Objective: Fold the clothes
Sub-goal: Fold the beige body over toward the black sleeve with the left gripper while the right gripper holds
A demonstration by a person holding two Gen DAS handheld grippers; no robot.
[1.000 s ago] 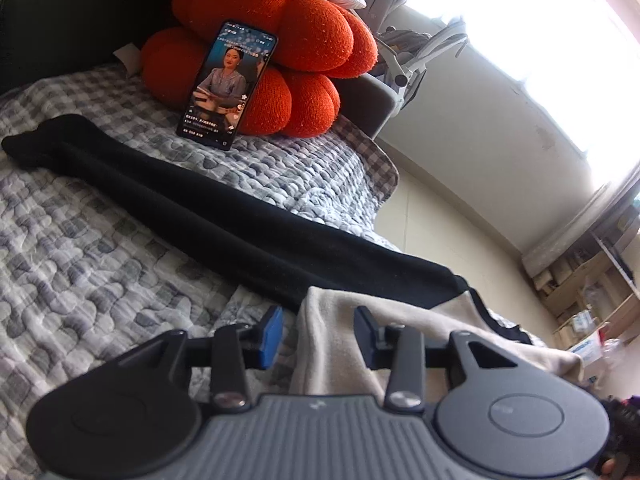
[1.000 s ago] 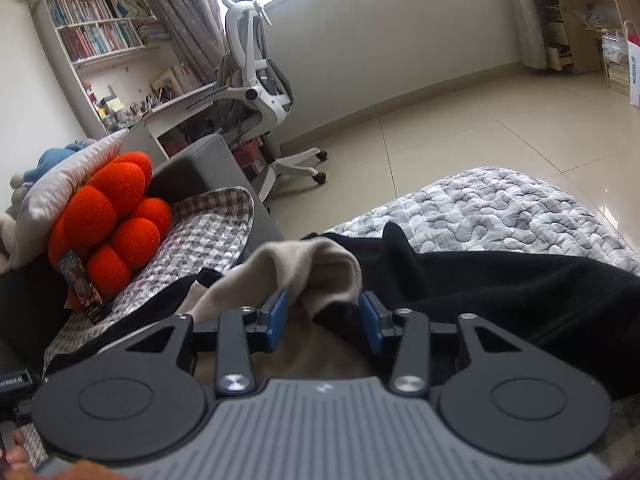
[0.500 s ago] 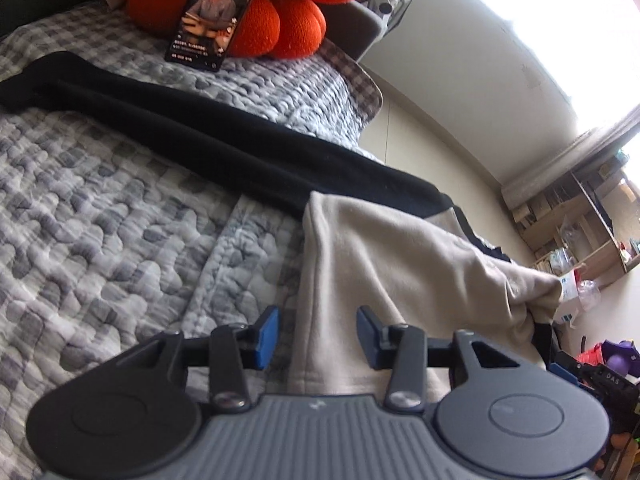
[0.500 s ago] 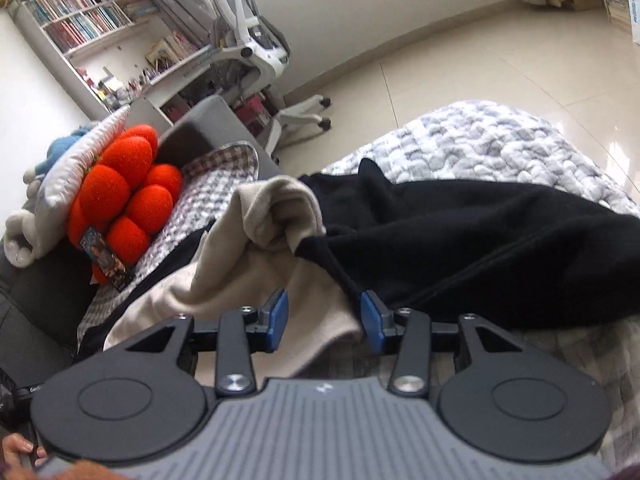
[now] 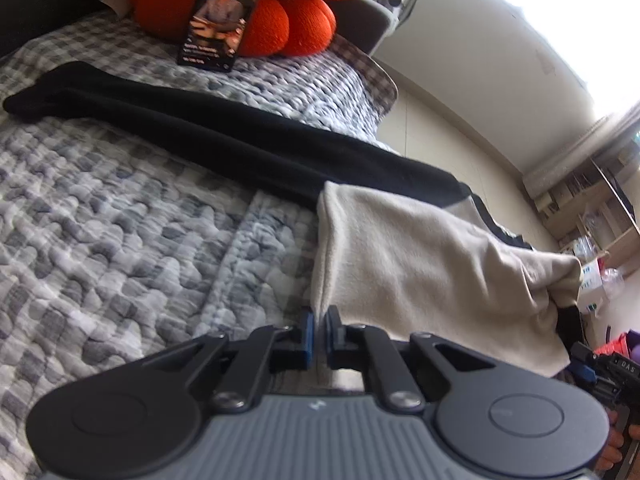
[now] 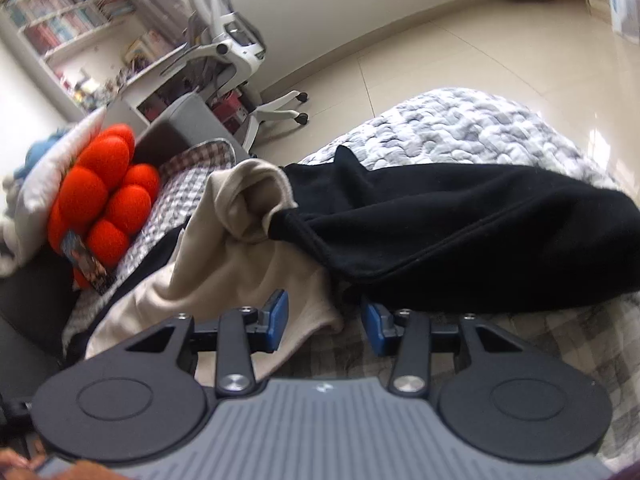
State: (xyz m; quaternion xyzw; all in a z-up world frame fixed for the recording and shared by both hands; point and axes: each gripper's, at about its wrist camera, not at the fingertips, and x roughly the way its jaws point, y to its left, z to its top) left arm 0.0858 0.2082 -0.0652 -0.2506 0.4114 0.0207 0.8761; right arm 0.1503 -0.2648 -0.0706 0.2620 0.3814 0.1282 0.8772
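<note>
The orange knitted pumpkin-shaped cushion [image 5: 280, 4] is cut off by the left wrist view's top edge, and the upright black smartphone [image 5: 218, 16] hides its middle.

The left wrist view sits low over the grey-and-white quilted bed cover [image 5: 120, 248], right behind the left claw [image 5: 317, 334], looking along the bed toward the bumpy orange plush cushion [image 5: 288, 12] and the bright window wall. The right wrist view rides just behind the right claw [image 6: 323, 322], close to the cloth, facing across the bed to the tiled floor and the white office chair [image 6: 236, 44]. Both catch the cushion [image 6: 100, 200], the beige fleece garment [image 5: 432, 272] [image 6: 224, 268] and the long black garment [image 5: 224, 140] [image 6: 460, 236].
</note>
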